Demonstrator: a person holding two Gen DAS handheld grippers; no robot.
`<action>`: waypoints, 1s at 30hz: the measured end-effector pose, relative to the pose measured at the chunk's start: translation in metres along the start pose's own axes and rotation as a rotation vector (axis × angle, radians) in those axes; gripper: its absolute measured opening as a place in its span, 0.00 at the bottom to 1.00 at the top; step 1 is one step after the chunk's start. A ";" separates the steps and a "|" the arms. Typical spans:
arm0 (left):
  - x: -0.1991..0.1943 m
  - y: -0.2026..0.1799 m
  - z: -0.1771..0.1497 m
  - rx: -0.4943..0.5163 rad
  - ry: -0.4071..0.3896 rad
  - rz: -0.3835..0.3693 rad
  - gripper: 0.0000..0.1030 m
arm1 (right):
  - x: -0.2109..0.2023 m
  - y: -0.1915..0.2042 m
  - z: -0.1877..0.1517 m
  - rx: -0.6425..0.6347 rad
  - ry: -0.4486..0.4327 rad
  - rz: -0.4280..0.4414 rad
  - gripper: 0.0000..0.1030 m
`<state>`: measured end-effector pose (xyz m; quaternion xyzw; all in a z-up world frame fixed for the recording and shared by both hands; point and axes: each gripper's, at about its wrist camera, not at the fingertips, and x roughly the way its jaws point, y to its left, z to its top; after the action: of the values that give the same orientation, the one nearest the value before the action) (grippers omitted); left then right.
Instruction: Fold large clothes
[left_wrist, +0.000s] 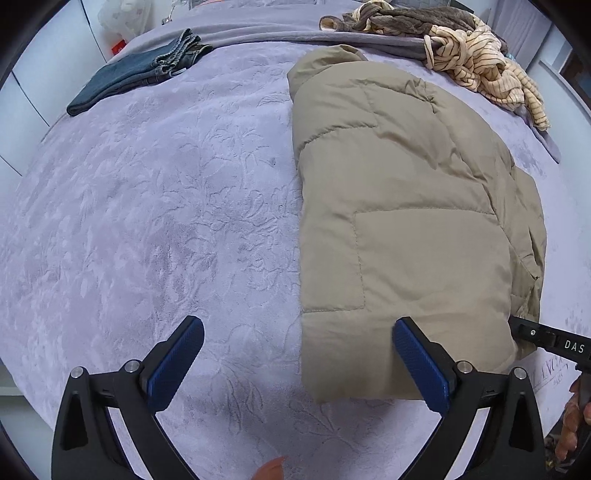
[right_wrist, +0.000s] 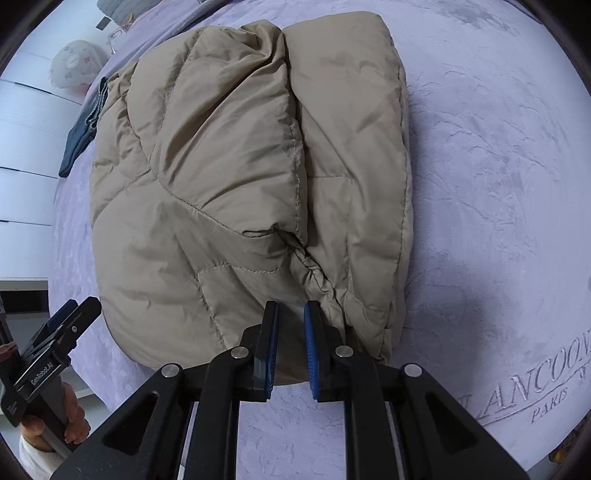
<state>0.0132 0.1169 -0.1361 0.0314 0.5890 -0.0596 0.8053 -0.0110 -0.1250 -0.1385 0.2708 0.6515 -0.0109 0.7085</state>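
Note:
A tan puffer jacket (left_wrist: 402, 206) lies folded lengthwise on the lilac bed cover (left_wrist: 155, 221). It also fills the right wrist view (right_wrist: 240, 177). My left gripper (left_wrist: 299, 354) is wide open and empty, just above the cover at the jacket's near left corner; its right finger overlaps the hem. My right gripper (right_wrist: 290, 325) has its jaws narrowly apart at the jacket's near hem, holding nothing that I can see. It also shows in the left wrist view (left_wrist: 546, 339) at the jacket's right corner. The left gripper shows in the right wrist view (right_wrist: 66, 325).
Folded dark jeans (left_wrist: 129, 77) lie at the far left of the bed. A heap of striped and brown clothes (left_wrist: 461, 48) lies at the far right. White cupboards (right_wrist: 22, 155) stand beside the bed. Embroidered lettering (right_wrist: 535, 384) marks the cover's near corner.

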 end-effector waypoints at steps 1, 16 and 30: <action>0.002 0.002 0.000 -0.002 0.009 -0.011 1.00 | 0.001 0.000 0.000 0.000 -0.003 -0.007 0.15; -0.010 0.000 -0.011 0.027 0.008 -0.006 1.00 | -0.026 0.026 -0.023 -0.012 0.001 -0.038 0.40; -0.052 -0.026 -0.048 0.006 0.004 0.035 1.00 | -0.055 0.016 -0.066 -0.070 0.000 0.015 0.58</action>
<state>-0.0513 0.0999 -0.1002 0.0444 0.5899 -0.0471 0.8049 -0.0737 -0.1036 -0.0821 0.2508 0.6495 0.0175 0.7176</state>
